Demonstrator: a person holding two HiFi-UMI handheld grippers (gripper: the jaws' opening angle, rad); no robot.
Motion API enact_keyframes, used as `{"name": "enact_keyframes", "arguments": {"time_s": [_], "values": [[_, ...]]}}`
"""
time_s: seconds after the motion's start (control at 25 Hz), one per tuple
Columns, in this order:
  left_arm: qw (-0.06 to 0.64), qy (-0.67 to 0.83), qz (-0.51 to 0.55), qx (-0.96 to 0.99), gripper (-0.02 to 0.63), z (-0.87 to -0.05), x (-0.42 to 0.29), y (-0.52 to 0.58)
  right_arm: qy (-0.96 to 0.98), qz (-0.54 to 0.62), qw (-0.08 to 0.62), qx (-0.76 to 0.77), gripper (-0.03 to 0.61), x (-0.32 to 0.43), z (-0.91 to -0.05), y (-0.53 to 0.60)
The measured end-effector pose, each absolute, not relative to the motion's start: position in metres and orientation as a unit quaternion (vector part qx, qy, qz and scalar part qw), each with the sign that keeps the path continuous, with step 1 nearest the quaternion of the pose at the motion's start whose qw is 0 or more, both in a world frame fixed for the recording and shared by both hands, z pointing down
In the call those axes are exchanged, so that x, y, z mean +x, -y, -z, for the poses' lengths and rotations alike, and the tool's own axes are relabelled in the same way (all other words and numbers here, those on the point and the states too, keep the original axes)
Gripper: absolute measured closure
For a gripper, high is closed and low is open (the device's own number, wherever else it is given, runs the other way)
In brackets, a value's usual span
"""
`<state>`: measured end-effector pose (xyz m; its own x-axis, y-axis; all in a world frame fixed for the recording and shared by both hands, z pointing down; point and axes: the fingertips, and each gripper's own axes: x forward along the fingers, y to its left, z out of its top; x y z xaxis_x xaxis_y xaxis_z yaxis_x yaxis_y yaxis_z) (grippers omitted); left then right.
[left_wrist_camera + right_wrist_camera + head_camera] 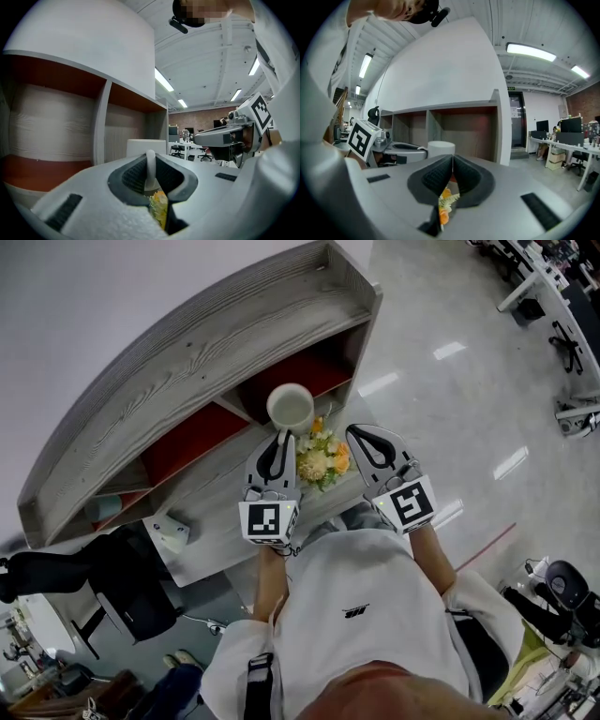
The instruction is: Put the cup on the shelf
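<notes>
In the head view a white cup (291,407) is held up in front of the grey wooden shelf (187,362) with red-backed compartments. My left gripper (282,434) is shut on the cup's handle. In the left gripper view the handle (150,165) stands upright between the pads, with the cup's body (140,146) just beyond and the shelf (101,123) behind it. My right gripper (352,431) hangs beside it to the right, shut and empty. From the right gripper view its jaws (452,158) meet, and the cup (440,148) shows at the left before the shelf (464,112).
A bunch of yellow and orange flowers (323,461) sits on the desk (216,512) below both grippers. A small white box (169,532) lies further left on the desk. A black chair (122,587) stands at its near side. Polished floor stretches to the right.
</notes>
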<state>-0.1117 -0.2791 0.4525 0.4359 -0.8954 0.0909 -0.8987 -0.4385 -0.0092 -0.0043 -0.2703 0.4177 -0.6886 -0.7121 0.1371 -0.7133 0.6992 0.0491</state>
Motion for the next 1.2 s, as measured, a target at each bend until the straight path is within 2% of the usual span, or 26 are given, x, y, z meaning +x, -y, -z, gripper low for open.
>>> {"name": "enact_keyframes", "arguments": {"time_s": [1.2], "values": [[0.05,0.563,-0.086,0.821,0.561,-0.5,-0.111,0.337,0.933,-0.042,0.096,0.344,0.551,-0.004,-0.459,0.329]]}}
